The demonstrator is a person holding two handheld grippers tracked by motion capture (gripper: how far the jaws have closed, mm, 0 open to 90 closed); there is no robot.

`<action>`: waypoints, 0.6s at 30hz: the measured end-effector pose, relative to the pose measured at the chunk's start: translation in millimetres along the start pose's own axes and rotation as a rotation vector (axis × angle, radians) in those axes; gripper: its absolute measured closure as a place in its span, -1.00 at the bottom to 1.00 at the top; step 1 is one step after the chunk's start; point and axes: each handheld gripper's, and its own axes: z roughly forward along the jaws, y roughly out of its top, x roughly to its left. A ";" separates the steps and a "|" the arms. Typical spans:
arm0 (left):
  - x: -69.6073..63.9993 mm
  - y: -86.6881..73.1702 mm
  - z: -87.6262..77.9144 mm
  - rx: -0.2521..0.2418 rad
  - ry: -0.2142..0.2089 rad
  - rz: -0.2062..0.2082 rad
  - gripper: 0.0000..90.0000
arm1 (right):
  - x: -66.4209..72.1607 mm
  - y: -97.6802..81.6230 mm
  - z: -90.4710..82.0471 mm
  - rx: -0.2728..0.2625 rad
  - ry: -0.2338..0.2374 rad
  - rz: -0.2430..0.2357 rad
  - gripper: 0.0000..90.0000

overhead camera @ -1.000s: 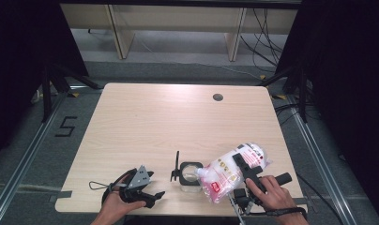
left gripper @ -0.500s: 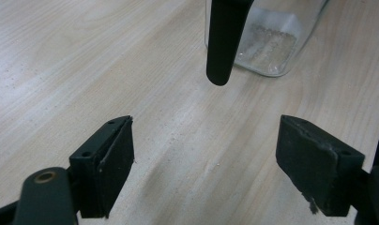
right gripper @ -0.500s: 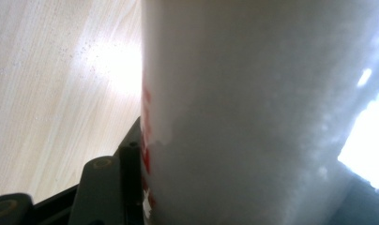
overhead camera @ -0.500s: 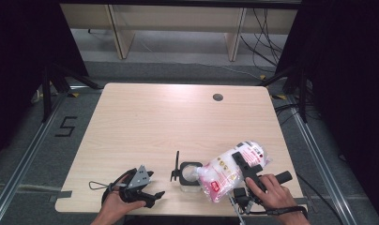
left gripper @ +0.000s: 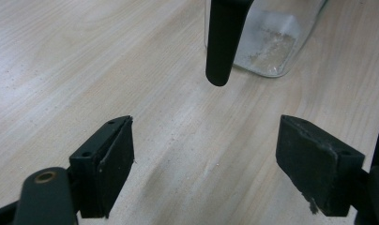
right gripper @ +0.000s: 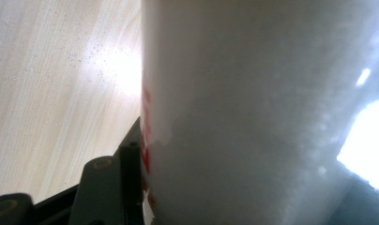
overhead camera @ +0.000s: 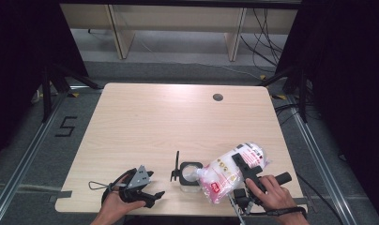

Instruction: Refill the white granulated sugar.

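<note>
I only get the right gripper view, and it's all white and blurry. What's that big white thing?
Observer: It's a plastic bag of white grains, gripped and tilted by the right hand-held gripper.
Operator: Where is the bag's low end pointing?
Observer: At the open top of a clear glass jar, which stands near the front edge of the table.
Operator: Is anything in the jar?
Observer: Yes, a little heap of white grains lies at its bottom.
Operator: And my other hand?
Observer: The left hand-held gripper is low over the table, its jaws open with nothing between them.
</note>
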 end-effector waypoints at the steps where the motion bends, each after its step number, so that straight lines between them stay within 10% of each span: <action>1: 0.5 0.1 -0.1 0.004 0.006 0.003 -0.57 | 0.5 0.0 -0.1 0.004 0.007 0.004 -0.05; 18: 0.3 0.3 0.3 0.013 -0.010 -0.004 -0.57 | 2.3 0.2 0.0 0.009 0.004 0.004 -0.05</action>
